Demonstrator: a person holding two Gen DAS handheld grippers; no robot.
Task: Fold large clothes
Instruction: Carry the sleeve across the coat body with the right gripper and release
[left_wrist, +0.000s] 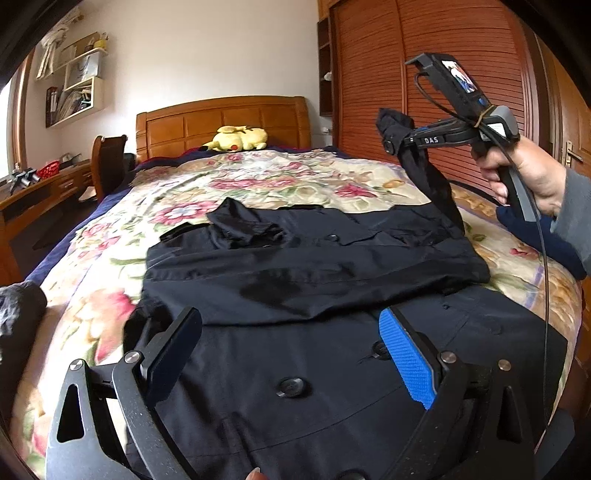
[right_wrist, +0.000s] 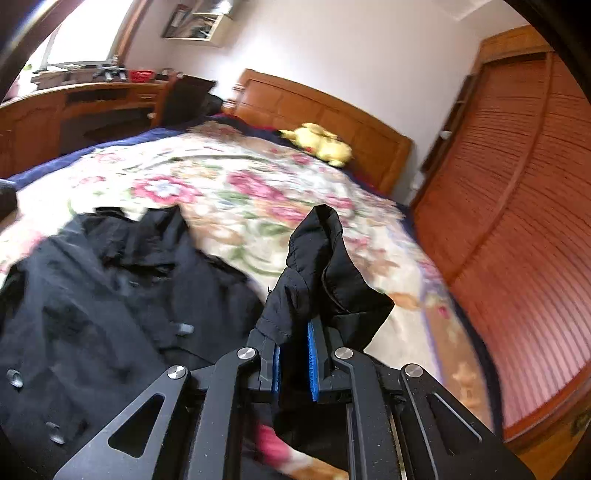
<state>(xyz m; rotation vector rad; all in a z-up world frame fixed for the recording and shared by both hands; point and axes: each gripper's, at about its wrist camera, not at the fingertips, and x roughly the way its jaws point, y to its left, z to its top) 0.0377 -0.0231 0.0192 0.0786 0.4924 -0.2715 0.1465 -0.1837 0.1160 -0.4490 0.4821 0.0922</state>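
A large black buttoned coat (left_wrist: 314, 280) lies spread on the floral bedspread (left_wrist: 258, 177), partly folded over itself. My left gripper (left_wrist: 291, 332) hovers open above the coat's near part, nothing between its fingers. My right gripper (left_wrist: 388, 142), held by a hand (left_wrist: 524, 173) at the right, is shut on a black sleeve of the coat (left_wrist: 432, 184) and holds it lifted above the bed. In the right wrist view the sleeve (right_wrist: 325, 266) bunches out of my right gripper (right_wrist: 293, 332), blue pads (right_wrist: 313, 354) pinching the cloth, with the coat (right_wrist: 110, 295) to the left.
A yellow plush toy (left_wrist: 238, 138) lies by the wooden headboard (left_wrist: 221, 122). A slatted wooden wardrobe (left_wrist: 424, 74) runs along the right of the bed. A desk (left_wrist: 33, 192) and chair (left_wrist: 109, 162) stand on the left. Dark blue cloth (left_wrist: 535, 236) lies at the bed's right edge.
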